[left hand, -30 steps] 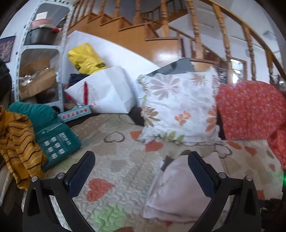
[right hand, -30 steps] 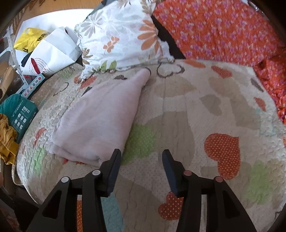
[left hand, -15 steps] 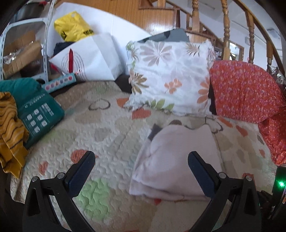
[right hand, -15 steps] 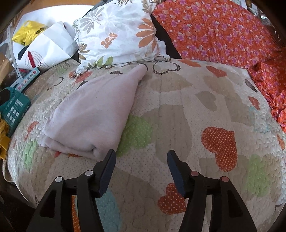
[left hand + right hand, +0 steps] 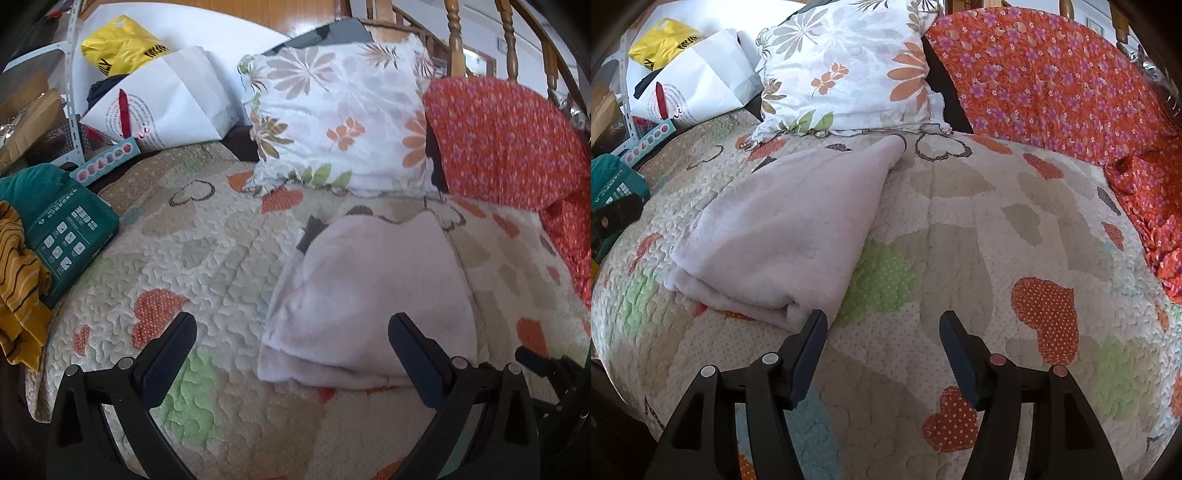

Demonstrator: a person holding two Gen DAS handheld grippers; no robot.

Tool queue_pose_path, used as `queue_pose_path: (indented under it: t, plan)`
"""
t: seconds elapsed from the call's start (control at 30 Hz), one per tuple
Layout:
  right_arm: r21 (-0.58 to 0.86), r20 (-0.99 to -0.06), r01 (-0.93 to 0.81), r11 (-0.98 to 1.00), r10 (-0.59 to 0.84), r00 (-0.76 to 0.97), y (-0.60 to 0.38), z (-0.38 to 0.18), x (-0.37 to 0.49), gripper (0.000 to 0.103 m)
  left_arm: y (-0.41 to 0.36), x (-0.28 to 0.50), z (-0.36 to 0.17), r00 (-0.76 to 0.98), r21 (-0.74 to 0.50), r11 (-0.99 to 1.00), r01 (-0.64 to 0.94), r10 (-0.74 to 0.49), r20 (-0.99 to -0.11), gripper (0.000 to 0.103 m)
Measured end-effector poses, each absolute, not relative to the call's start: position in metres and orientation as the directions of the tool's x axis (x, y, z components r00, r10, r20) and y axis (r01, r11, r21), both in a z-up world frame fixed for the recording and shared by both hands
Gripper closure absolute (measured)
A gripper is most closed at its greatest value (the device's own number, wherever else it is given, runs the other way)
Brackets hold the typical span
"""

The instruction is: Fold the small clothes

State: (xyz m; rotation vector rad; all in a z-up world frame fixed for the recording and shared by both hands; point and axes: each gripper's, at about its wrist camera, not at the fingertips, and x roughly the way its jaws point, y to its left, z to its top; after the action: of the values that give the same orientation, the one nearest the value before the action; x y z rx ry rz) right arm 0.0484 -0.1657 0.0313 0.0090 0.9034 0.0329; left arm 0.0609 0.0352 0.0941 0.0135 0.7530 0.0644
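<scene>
- A pale pink garment (image 5: 373, 295) is seen lying folded on the heart-print quilt (image 5: 207, 258), its thick folded edge at the near side and a tapered end reaching toward the floral pillow (image 5: 340, 110) at the far side.
- The left gripper (image 5: 291, 332) is held wide open above the quilt, nothing pinched; its right finger is lined up over the garment's near right part, its left finger over bare quilt. Whether anything is touched can't really be told.
- The right gripper (image 5: 882, 325) is open too, and its jaws have just been opening. Only quilt is seen between them. Its left finger sits just beside the garment's near corner (image 5: 798, 314).
- Only in the left view: the yellow striped cloth (image 5: 18, 295) at the left edge, the wooden banister (image 5: 454, 37) behind the pillow, and a sliver of the other gripper at the near right edge.
- Only in the right view: the big stretch of bare quilt right of the garment, and much more of the orange flowered fabric (image 5: 1052, 81).
- Shared by both: a teal box (image 5: 70, 236), a white bag (image 5: 166, 99) and a yellow bag (image 5: 118, 48) off to the far left.
</scene>
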Motion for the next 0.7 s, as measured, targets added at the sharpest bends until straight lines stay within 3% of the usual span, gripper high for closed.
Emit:
queue_pose_path:
  t: [0.7]
  plan:
    - [0.036,-0.795,0.011,0.999,0.022,0.606,-0.175,0.028,0.051,0.032,0.023,0.067,0.070,0.646,0.044,0.999,-0.013,0.042,-0.762,0.000]
